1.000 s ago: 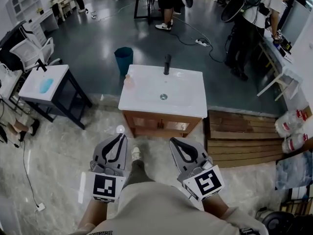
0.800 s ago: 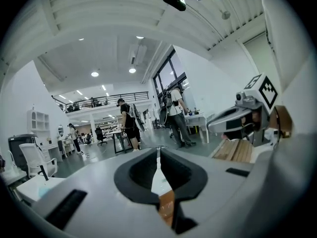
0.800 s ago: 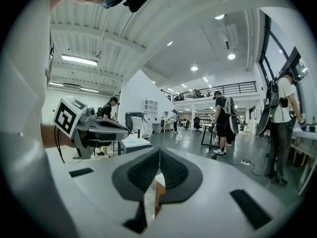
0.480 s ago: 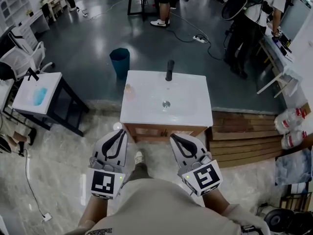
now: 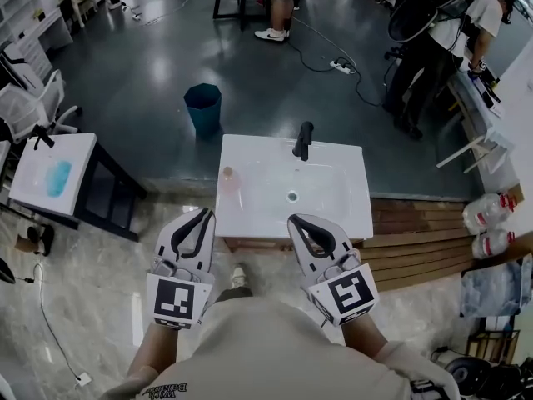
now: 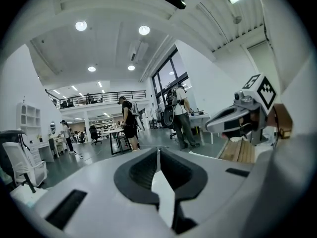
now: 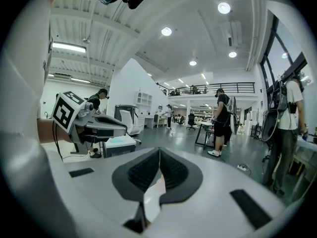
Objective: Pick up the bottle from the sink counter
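1. The sink counter (image 5: 354,211) sits closer than a second ago, its front edge now at both grippers' fingertips.
2. Left gripper (image 5: 205,214): fingers pressed together, empty. The pink bottle (image 5: 229,179) stands just beyond them, slightly right.
3. Right gripper (image 5: 293,220): fingers together, empty. The basin (image 5: 266,186) lies just ahead.
4. The teal bin (image 5: 203,107) stands far beyond the left fingers; its contents cannot be made out.

Bottle (image 5: 229,178) at left edge of sink counter (image 5: 337,213); faucet (image 5: 303,140) at its back; bin (image 5: 203,107) behind; side table (image 5: 52,173) left
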